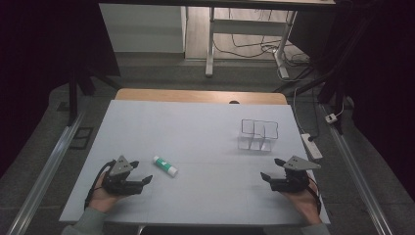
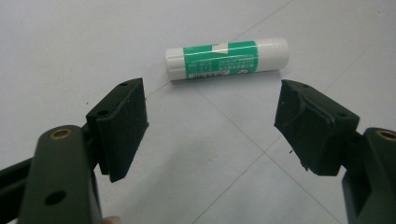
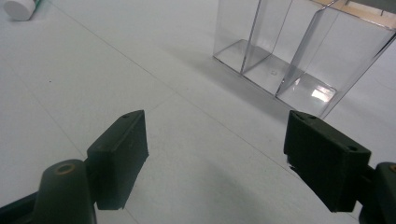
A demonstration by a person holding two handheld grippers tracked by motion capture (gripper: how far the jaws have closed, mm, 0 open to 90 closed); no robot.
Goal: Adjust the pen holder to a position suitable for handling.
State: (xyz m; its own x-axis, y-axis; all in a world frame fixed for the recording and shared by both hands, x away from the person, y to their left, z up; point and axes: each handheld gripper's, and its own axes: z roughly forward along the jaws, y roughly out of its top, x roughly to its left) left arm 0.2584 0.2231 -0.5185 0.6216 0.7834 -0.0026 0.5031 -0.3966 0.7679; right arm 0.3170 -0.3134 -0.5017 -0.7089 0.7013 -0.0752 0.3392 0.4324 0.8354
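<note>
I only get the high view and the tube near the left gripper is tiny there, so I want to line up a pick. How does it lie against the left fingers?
Observer: In the left gripper view the glue stick lies flat, crosswise ahead of the open left gripper, clear of both fingers.
Operator: Which end has the cap?
Observer: I can't tell; the middle carries a green label and both ends are white.
Operator: And the clear box on the right?
Observer: The right gripper view shows the clear box split by walls into compartments; those in view are empty. It stands ahead of the open right gripper.
</note>
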